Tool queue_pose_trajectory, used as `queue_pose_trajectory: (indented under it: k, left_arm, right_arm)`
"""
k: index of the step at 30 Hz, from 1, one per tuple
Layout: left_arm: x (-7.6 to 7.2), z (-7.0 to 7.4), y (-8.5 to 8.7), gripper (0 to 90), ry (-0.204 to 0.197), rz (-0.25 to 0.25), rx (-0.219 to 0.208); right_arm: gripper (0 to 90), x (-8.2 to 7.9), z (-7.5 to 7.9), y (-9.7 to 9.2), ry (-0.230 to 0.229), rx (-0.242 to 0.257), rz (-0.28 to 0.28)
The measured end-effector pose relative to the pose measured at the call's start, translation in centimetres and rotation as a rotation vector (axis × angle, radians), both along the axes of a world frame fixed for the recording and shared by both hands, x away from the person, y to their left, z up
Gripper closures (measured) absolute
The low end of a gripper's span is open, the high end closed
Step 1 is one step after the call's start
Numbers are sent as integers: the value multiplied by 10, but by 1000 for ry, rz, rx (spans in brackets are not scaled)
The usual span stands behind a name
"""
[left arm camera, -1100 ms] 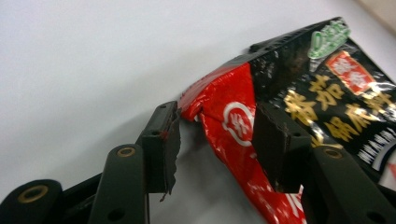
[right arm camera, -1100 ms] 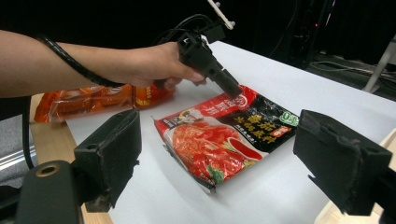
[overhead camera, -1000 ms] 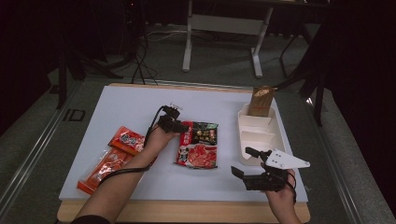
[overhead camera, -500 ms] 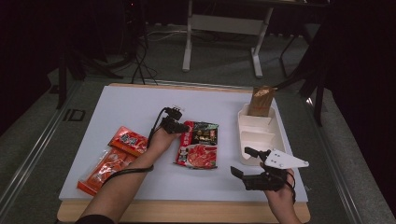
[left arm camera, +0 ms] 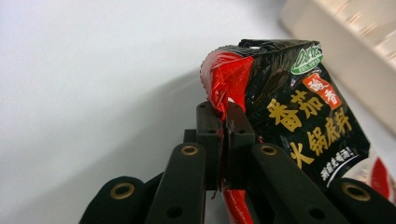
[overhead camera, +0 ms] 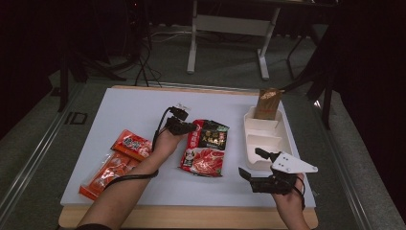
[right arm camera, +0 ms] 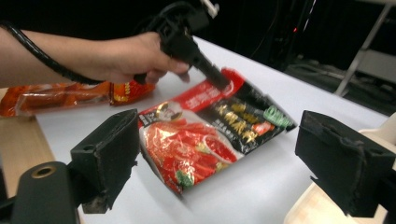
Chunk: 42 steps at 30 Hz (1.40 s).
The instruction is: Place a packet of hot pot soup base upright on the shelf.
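left gripper: jaws just finished closing, pinched on far-left corner of the soup base packet, corner lifting | packet mid-table, long axis running away from the person | right gripper: jaws wide, nothing in them, nearer the white tray

There are three food packs on the worktop. One is a red and black soup pack just left of the white tray. Two are orange snack packs farther left of the tray. There is one white tray, one brown bag and two grippers.
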<state>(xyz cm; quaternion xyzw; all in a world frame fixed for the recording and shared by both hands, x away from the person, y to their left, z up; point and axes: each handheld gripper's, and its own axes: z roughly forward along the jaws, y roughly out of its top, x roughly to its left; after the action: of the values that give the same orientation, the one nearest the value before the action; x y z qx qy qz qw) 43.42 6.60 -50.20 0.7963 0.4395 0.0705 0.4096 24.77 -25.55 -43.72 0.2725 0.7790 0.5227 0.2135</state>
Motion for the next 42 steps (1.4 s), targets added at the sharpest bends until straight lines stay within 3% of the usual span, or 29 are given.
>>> queue_pose_trajectory:
  k: [1, 6, 13, 20, 31, 37, 42]
  left_arm:
    - [-3, 4, 1, 877, -10, -3, -17]
    - [-15, 19, 1, 877, -48, -13, -61]
    - [-36, 36, 1, 876, -116, -42, -78]
    - [-54, 47, 0, 876, -167, -65, -114]
    - [-76, 61, 1, 875, -215, -89, -210]
    - [-87, 70, -1, 873, -246, -112, -259]
    - [-92, 76, -1, 872, -245, -136, -341]
  right_arm:
    - [141, 0, 0, 0, -12, -5, -11]
    - [112, 0, 5, -2, 58, 36, -7]
    - [101, 0, 8, -2, 49, 48, -49]
    - [142, 2, 9, -1, 62, 50, -39]
    - [268, 4, 7, 0, 103, 16, -59]
    - [272, 6, 12, 2, 102, 26, -66]
    - [272, 16, 18, 3, 90, 32, -84]
